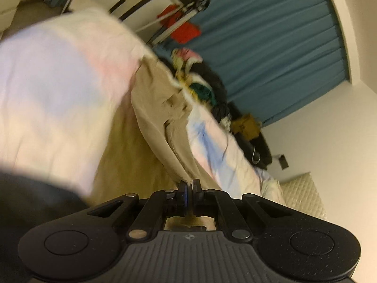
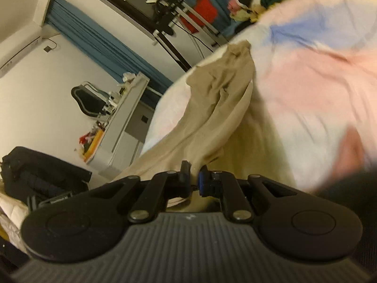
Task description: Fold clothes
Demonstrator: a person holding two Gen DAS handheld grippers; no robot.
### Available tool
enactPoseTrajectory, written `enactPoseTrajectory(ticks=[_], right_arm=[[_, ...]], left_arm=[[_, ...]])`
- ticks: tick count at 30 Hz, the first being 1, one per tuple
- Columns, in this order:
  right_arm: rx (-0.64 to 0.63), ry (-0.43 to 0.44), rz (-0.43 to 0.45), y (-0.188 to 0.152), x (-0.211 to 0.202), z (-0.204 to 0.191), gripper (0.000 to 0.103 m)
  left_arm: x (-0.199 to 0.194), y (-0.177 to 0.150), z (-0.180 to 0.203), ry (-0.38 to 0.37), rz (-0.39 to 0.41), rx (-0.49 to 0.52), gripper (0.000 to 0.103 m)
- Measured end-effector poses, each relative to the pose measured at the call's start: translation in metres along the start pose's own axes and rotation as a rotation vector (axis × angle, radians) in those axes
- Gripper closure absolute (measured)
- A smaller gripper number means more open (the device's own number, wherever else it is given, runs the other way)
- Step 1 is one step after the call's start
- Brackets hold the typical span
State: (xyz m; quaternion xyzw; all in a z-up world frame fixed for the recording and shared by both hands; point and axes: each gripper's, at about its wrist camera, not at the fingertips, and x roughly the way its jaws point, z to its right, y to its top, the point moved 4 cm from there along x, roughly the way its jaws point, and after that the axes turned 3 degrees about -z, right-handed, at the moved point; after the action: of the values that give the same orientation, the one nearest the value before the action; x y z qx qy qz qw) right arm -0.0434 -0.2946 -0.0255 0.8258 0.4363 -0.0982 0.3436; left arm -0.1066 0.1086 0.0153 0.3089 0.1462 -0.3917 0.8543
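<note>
1. Your left tool (image 1: 189, 185) at lower centre of the left view has its fingers pinched together on the edge of the beige cotton garment (image 1: 155, 108).
2. Your right tool (image 2: 194, 175) grips the same beige garment (image 2: 212, 108), cloth bunched between its slightly parted fingers.
3. The garment stretches from both tools up across the pastel pink, blue and white bedspread (image 2: 306, 75).
4. A heap of mixed clothes (image 1: 198, 82) lies at the bed's far end; motion blur hides its details.
5. Blue curtain (image 1: 271, 47) fills the upper right.
</note>
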Motion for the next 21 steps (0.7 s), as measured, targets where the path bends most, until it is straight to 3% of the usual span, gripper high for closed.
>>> enactPoseTrajectory(ticks=[2, 5, 10, 21], right_arm=[[0.041, 0.006, -0.005, -0.011, -0.002, 0.010, 0.092], [0.055, 0.015, 0.009, 0.001, 0.006, 0.009, 0.092], [0.057, 0.003, 0.066, 0.051, 0.034, 0.002, 0.092], [0.034, -0.062, 0.193, 0.162, 0.124, 0.007, 0.092]], left_arm=[[-0.001, -0.010, -0.008, 0.009, -0.007, -0.021, 0.099], [0.003, -0.001, -0.006, 0.035, 0.036, -0.012, 0.099], [0.033, 0.046, 0.017, 0.069, 0.119, 0.058, 0.099], [0.143, 0.155, 0.068, 0.207, 0.336, 0.233, 0.099]])
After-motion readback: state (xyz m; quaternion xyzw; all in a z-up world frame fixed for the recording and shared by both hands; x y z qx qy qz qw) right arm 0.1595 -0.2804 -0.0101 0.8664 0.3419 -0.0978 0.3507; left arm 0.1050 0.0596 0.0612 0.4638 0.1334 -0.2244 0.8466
